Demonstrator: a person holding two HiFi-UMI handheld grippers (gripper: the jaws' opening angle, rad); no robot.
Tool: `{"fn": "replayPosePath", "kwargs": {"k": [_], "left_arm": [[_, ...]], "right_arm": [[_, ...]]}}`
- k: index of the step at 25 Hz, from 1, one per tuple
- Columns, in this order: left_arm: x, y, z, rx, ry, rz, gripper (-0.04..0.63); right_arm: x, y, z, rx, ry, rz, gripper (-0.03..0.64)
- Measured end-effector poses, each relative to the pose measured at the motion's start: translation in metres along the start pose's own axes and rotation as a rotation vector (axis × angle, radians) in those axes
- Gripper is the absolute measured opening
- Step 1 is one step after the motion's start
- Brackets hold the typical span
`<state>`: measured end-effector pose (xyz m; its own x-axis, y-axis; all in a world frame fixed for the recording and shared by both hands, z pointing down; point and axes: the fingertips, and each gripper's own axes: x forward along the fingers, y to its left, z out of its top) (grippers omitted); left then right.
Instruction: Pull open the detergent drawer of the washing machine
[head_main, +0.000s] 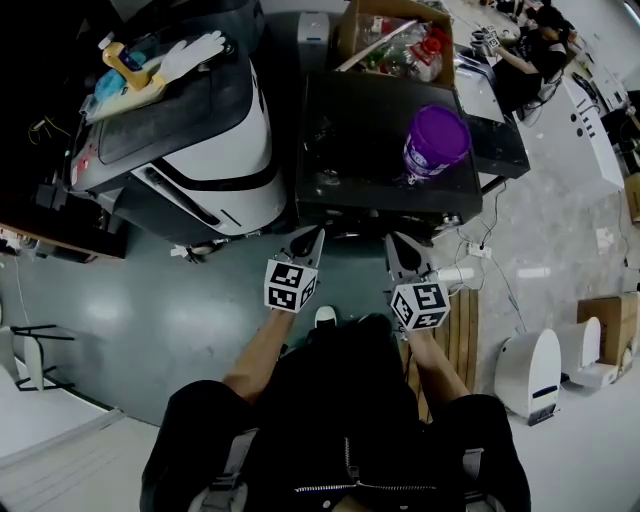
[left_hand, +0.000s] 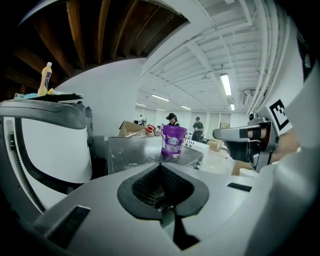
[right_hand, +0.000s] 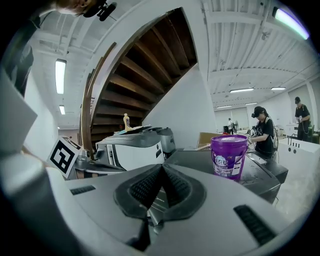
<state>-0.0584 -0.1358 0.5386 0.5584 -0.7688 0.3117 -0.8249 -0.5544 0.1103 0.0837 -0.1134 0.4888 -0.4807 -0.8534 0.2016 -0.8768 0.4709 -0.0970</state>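
The dark-topped washing machine (head_main: 350, 150) stands just ahead of me, with a purple bucket (head_main: 437, 140) on its lid. Its front face and detergent drawer are hidden from the head view. My left gripper (head_main: 305, 245) hovers short of the machine's near edge, shut and holding nothing. My right gripper (head_main: 400, 250) hangs beside it, likewise shut and empty. In the left gripper view the jaws (left_hand: 160, 167) meet in front of the machine's top (left_hand: 135, 152) and the bucket (left_hand: 173, 141). The right gripper view has the closed jaws (right_hand: 161, 167) left of the bucket (right_hand: 229, 156).
A white and grey machine (head_main: 200, 150) stands tilted at the left, with a yellow bottle (head_main: 125, 68) and gloves on top. A cardboard box (head_main: 395, 35) of bottles sits behind. A wooden pallet (head_main: 465, 335) and white units (head_main: 530, 370) lie right. A person (head_main: 530, 50) works at the back.
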Motion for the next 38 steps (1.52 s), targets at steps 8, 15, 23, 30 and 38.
{"fn": "replayPosePath", "kwargs": {"k": [8,15,23,30,38], "left_arm": [[0.015,0.007,-0.009,-0.077,-0.009,-0.037,0.02],[0.034,0.017,-0.036,-0.129,0.059,0.004,0.02],[0.065,0.026,-0.075,-0.413,0.106,0.01,0.02],[0.076,0.047,-0.098,-0.924,-0.1,-0.04,0.021],[0.099,0.062,-0.132,-1.242,-0.269,-0.001,0.207]], "right_arm": [[0.021,-0.01,-0.004,0.002,0.011,0.017,0.006],[0.048,-0.025,0.004,-0.005,0.006,0.058,0.006],[0.076,-0.042,-0.002,0.008,0.032,0.113,0.005],[0.093,-0.053,-0.006,0.026,0.055,0.142,0.006],[0.105,-0.07,-0.011,0.027,0.089,0.169,0.006]]}}
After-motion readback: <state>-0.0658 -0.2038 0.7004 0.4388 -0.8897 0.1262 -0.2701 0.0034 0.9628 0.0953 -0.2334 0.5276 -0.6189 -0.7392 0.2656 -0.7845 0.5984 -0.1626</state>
